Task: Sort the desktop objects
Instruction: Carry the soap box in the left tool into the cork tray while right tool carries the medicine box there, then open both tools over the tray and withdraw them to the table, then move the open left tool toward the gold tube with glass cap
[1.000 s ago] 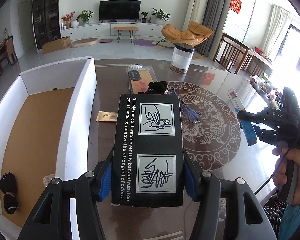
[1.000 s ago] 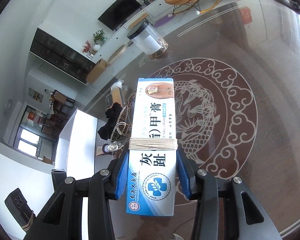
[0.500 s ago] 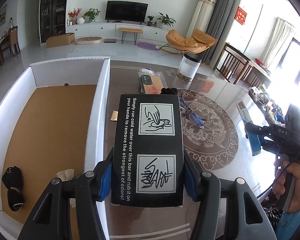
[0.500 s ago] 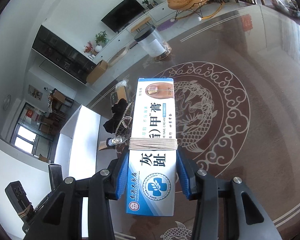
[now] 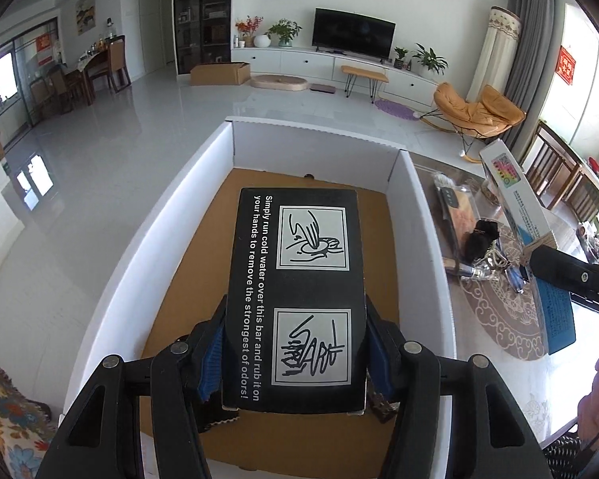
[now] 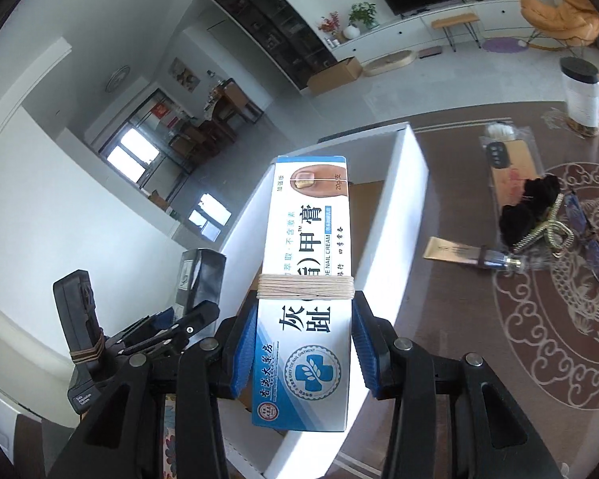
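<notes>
My left gripper (image 5: 295,355) is shut on a black box (image 5: 295,279) printed with white text and two drawings. It hangs over the brown floor of a white-walled cardboard box (image 5: 409,215). My right gripper (image 6: 303,359) is shut on a white and blue nail cream carton (image 6: 307,263) bound with tan string, above the white box's right wall (image 6: 395,207). In the left wrist view that carton (image 5: 515,195) and the right gripper show at the right. In the right wrist view the left gripper with the black box (image 6: 197,275) shows at lower left.
On the brown patterned table (image 6: 479,339) lie a gold tube (image 6: 453,249), a black cloth bundle (image 6: 529,207), a gold clip (image 6: 547,231), a bagged packet (image 6: 507,163) and a clear jar with a black lid (image 6: 581,95). A patterned cushion (image 5: 4,419) sits at lower left.
Both grippers have swung left, from over the table to the white box. The black box now hangs over the box's floor and the carton over its right wall.
</notes>
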### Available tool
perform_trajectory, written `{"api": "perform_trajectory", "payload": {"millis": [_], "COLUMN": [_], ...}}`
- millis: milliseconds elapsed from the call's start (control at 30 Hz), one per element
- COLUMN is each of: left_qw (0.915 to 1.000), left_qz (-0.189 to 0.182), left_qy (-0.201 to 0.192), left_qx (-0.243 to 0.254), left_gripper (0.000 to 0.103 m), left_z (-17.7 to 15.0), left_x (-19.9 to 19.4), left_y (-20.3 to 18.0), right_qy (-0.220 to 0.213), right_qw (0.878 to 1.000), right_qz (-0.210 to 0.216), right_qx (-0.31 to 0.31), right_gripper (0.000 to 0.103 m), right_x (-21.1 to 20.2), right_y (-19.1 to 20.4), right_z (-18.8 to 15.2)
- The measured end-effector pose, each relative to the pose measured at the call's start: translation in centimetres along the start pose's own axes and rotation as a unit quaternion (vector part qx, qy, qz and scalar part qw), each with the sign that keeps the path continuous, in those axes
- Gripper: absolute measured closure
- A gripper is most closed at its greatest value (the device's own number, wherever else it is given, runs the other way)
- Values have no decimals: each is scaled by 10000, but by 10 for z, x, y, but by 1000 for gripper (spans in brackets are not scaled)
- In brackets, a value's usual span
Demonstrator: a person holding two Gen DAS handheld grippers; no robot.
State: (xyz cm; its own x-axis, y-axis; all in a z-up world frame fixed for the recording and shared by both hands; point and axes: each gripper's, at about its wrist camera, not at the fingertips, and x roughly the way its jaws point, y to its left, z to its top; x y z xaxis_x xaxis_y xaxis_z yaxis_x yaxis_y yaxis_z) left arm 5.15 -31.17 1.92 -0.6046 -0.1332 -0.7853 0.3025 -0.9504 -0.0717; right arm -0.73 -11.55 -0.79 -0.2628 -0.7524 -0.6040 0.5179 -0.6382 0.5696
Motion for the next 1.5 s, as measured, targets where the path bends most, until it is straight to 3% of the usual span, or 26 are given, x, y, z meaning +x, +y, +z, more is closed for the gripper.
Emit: {"api": "perform_trajectory", "payload": {"millis": [200,367,433,567,667,733,833,900,967,1000,1100,1200,1267,1333,1400,1500], "left_qw": [9985,9961,9954,9947,9962,9979,9997,9983,9940,9902,9768,9691,9691,9742,9787,9814], "left_qz": [130,56,256,569,359,127,-212,-505,-936,-1213,-1858,-2034,-1950,-1593,-1263,-1138], "left_qy": [441,817,899,799,601,408,125,-26,-44,-5,216,528,597,550,479,429], "left_qx": [-302,-314,-220,-296,-514,-487,-86,273,568,694,1043,1289,1391,1498,1547,1485], "left_gripper": [45,44,44,31,31,31,31,31,31,30,13,10,10,10,10,10], "left_z": [-16,-27,-31,-37,-37,-33,-28,-25,-22,-24,-35,-57,-70,-80,-88,-92], "left_x": [33,56,60,55,45,35,19,7,-3,-7,-5,19,42,70,89,107], "left_y": [39,45,41,42,38,23,-23,-63,-105,-127,-194,-254,-284,-300,-306,-305], "right_qy": [530,1052,1249,1105,730,453,-64,-401,-653,-696,-706,-576,-567,-687,-707,-664], "right_qw": [9972,9925,9898,9920,9948,9958,9935,9863,9757,9691,9376,9067,8974,8954,8959,9006], "right_qz": [83,27,-38,166,177,78,-440,-1109,-1866,-2244,-3395,-4176,-4333,-4290,-4242,-4159], "right_qx": [-530,-621,-678,-586,-685,-796,-1048,-1152,-941,-759,-239,140,605,973,1118,1076], "right_gripper": [59,55,51,39,24,22,16,7,5,5,5,5,5,5,5,5], "right_x": [74,130,146,138,107,79,31,-1,-30,-42,-77,-104,-119,-134,-140,-136], "right_y": [40,35,32,25,21,15,-11,-41,-87,-112,-190,-249,-278,-292,-301,-308], "right_z": [-21,-40,-47,-49,-43,-38,-38,-47,-58,-65,-79,-91,-95,-103,-106,-103]}}
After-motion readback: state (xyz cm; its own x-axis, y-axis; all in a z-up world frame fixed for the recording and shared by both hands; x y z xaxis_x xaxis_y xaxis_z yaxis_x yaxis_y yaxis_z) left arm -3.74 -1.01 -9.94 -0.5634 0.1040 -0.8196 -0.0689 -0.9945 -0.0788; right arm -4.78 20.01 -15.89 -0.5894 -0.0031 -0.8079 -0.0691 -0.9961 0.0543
